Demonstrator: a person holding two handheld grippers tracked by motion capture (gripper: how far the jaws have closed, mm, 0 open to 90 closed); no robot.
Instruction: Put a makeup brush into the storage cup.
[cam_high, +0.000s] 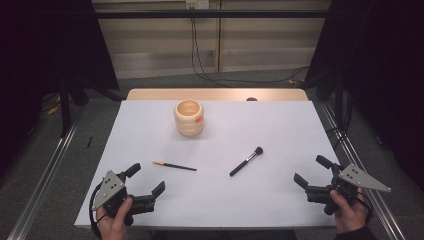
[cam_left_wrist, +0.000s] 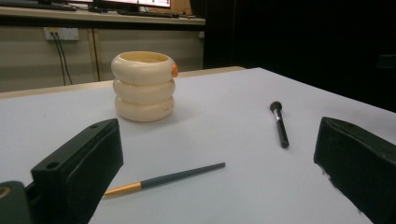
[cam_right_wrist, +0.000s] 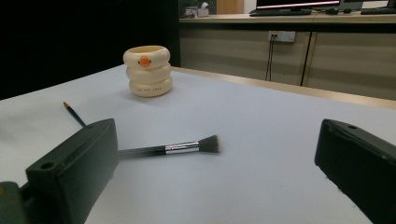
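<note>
two hands come in at the near edge of the bench, each holding a claw low over its white top. left claw sits well on the near side of the cream holder and off to its left, jaws spread wide with nothing between them. right claw is well to the near right of the holder, its jaws also parted and empty; the grey three-cornered plate on it juts past the bench's right edge.

the holder, three stacked cream rings with an open top and a small orange mark on its side, stands upright toward the far middle of the bench. nearer than it and slightly left lies a thin paintbrush, dark handle with an orange-gold end pointing left, flat on the surface. to the near right of the holder lies a makeup brush, black handle, silver ferrule, dark bristle head turned toward the far right. both brushes are well apart from the holder and from each other. in the left gripper view the paintbrush lies between the jaws, not touched.
</note>
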